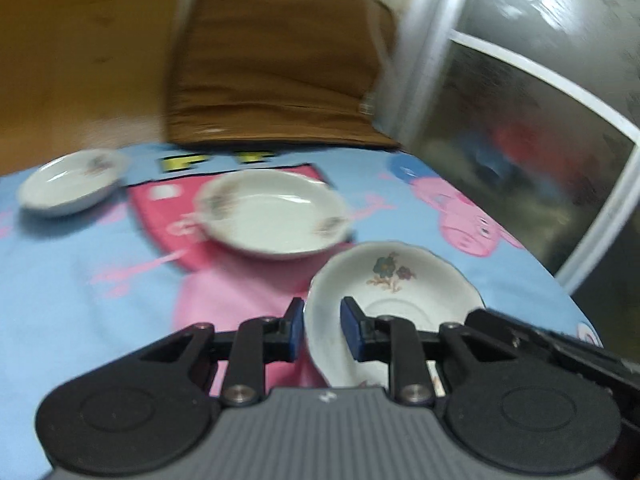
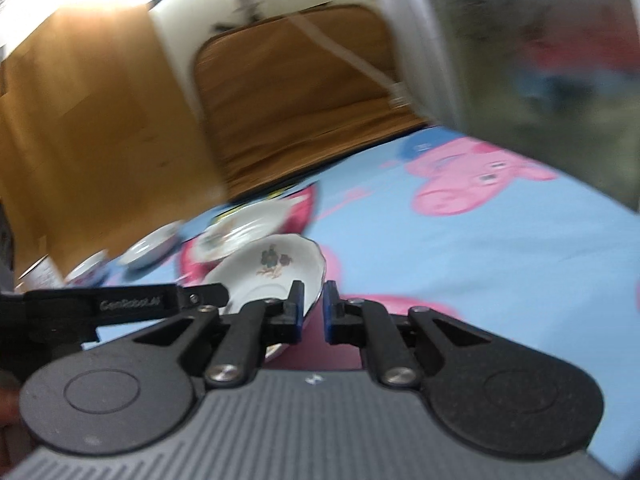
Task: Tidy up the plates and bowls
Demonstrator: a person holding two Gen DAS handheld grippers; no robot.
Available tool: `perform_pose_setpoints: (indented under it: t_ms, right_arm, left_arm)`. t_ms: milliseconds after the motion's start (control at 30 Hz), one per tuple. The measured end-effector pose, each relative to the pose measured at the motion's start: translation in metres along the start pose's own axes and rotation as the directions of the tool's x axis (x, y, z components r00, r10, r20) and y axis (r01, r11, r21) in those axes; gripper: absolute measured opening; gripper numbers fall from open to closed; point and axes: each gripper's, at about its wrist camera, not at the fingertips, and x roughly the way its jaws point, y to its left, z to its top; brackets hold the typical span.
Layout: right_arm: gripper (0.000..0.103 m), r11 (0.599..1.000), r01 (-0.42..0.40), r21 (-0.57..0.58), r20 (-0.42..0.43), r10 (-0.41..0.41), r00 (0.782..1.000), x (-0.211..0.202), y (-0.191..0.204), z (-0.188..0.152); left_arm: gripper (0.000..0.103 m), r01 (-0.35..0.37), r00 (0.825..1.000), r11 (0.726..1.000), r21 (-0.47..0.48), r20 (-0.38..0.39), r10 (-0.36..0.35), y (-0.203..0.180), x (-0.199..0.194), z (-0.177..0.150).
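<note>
A small white saucer with a flower print (image 1: 400, 280) is tilted up off the blue cartoon tablecloth. My left gripper (image 1: 322, 328) is shut on its left rim, one pad on each side. My right gripper (image 2: 313, 308) is shut on its opposite rim, and the saucer (image 2: 272, 268) shows to its left. The right gripper's body (image 1: 560, 344) reaches in from the right in the left wrist view. A larger white plate (image 1: 276, 216) lies flat beyond, and a small white bowl (image 1: 72, 184) sits at the far left.
The blue tablecloth (image 1: 80, 280) with pink pig figures covers the table. A brown padded chair back (image 1: 272, 68) stands at the far edge. A glass door with a white frame (image 1: 540, 120) is at the right. More dishes (image 2: 148, 246) line the left.
</note>
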Motion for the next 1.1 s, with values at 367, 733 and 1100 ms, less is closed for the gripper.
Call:
perform_pose_setpoints:
  t_ms: [367,733,1100]
  right_arm:
    - [0.036,0.994,0.080,0.071,0.054,-0.084,0.995,0.001,-0.032,0.018]
    - [0.033,0.996,-0.070,0.059,-0.203,0.081,0.976,0.099,0.002,0.095]
    - [0.010,0.975,-0.087,0.206,-0.459,0.174,0.871,0.167,0.036,0.074]
  left_arm:
    - [0.037,-0.055,0.995,0.998,0.042,0.085,0.051,0.002,-0.016,-0.001]
    - [0.038,-0.314,0.927,0.930,-0.189,0.151,0.344,0.124,-0.102,-0.045]
    - [0.043,-0.239,0.939,0.886,-0.397,0.137,0.314,0.181,-0.143,-0.072]
